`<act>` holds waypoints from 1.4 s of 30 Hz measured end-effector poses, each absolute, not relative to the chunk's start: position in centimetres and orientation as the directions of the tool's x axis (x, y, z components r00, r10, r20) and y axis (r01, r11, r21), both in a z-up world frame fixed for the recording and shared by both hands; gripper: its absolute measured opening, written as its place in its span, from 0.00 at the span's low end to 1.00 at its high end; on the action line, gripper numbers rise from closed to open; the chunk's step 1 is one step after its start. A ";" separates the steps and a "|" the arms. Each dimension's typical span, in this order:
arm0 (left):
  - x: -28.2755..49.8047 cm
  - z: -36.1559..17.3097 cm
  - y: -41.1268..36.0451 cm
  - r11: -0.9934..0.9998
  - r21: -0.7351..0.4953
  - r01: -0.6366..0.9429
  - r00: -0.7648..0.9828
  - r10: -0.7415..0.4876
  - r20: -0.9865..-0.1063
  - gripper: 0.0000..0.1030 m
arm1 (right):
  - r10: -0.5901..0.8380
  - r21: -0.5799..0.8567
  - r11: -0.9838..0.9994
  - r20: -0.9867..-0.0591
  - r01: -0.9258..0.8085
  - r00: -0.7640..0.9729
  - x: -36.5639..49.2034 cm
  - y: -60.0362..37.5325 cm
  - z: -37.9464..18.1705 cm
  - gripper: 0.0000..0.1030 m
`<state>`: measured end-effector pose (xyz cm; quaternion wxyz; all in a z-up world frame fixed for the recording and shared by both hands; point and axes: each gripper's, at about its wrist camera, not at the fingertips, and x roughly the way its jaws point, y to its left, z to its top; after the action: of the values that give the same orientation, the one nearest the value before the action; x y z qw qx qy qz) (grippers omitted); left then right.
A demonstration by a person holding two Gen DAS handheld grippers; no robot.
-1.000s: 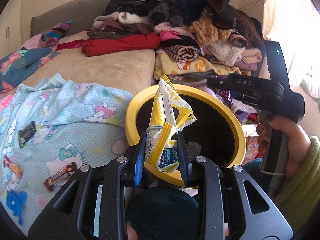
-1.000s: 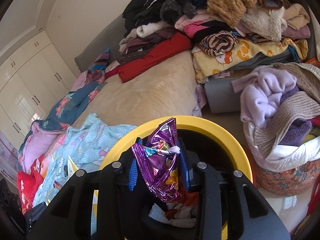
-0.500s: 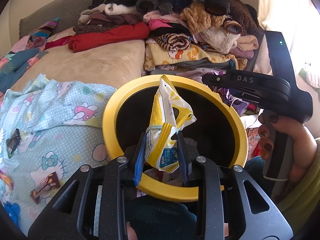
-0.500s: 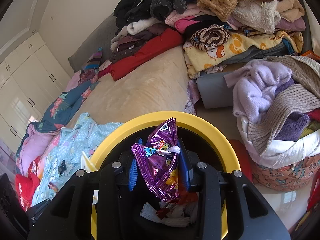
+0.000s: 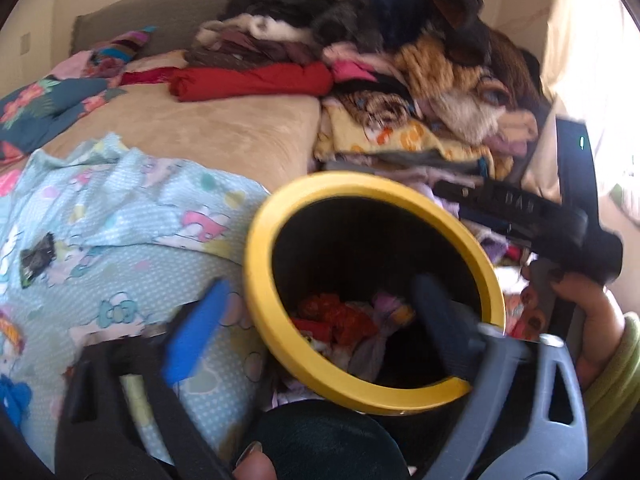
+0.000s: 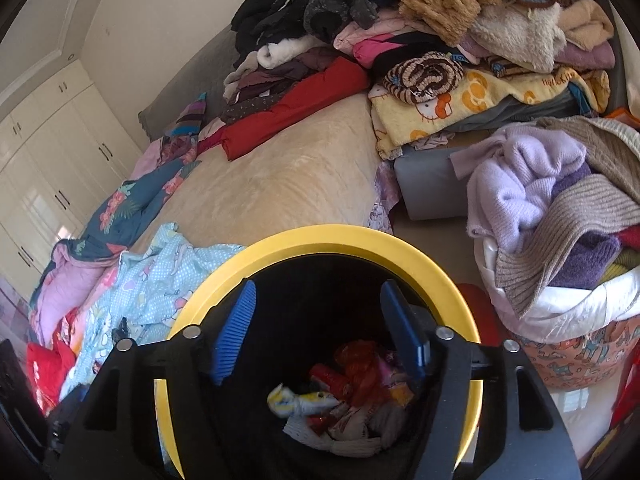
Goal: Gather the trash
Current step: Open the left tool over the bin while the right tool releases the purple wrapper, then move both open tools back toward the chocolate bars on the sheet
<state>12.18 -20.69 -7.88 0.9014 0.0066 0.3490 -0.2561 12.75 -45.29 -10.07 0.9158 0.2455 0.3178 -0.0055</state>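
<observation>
hovering over the yellow-rimmed bin (image 6: 404, 248), the right claw (image 6: 320, 324) stands released with nothing between its blue pads, its jaws having just been opening; the purple wrapper it carried a moment ago is gone from its grip. below it the heap of trash (image 6: 344, 396) lies at the bottom of the bin's dark inside: red, white and yellow-white wrappers crumpled together. the left claw (image 5: 320, 320) is also spread wide and empty, its jaws having just been opening too, and the yellow packet it pinched earlier is no longer between them; its blue-padded finger sits outside the bin's rim over the bedding while its other finger reaches over the rim, the whole view blurred. in the left view the same bin (image 5: 256, 256) shows red and pale wrappers inside (image 5: 348, 320), and beyond it a hand (image 5: 588, 312) in a green sleeve grips the handle of the right claw's black body. a light blue cartoon-print blanket (image 5: 120, 208) lies on the bed just beside the bin, with a small dark wrapper (image 5: 38, 258) resting on it well apart from the rim. further back the beige bed cover (image 6: 288, 176) is bare in the middle, a rolled red cloth (image 6: 296, 108) lies across it, and a tall pile of clothes (image 6: 440, 20) is stacked at the far side. to the right of the bin a basket (image 6: 580, 352) is heaped with lilac and brown knitwear.
</observation>
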 end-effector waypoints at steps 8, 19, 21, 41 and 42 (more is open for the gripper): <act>11.7 -6.4 -17.3 0.902 -0.176 0.394 0.687 -0.416 -0.596 0.90 | 0.154 0.405 0.907 -0.578 0.118 0.802 13.0 -42.7 -8.9 0.68; 11.4 -5.1 -12.7 0.933 -0.182 0.309 0.748 -0.357 -0.559 0.90 | 0.192 0.367 0.930 -0.558 0.032 0.807 13.1 -38.1 -7.0 0.72; 11.5 -5.0 -12.1 0.936 -0.181 0.301 0.754 -0.350 -0.555 0.90 | 0.205 0.363 0.932 -0.556 0.013 0.806 13.2 -37.1 -6.8 0.73; 11.0 -4.5 -4.1 0.975 -0.158 0.154 0.821 -0.216 -0.529 0.90 | 0.339 0.289 0.936 -0.583 -0.202 0.738 13.1 -25.7 -6.3 0.73; 10.9 -4.5 -3.7 0.976 -0.159 0.147 0.823 -0.210 -0.528 0.90 | 0.345 0.290 0.934 -0.585 -0.207 0.734 13.1 -25.3 -6.4 0.73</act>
<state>10.94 -3.66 -4.52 0.9530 -0.0555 0.2827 -0.0938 13.05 -25.33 -6.36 0.9253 0.1033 0.3330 0.1490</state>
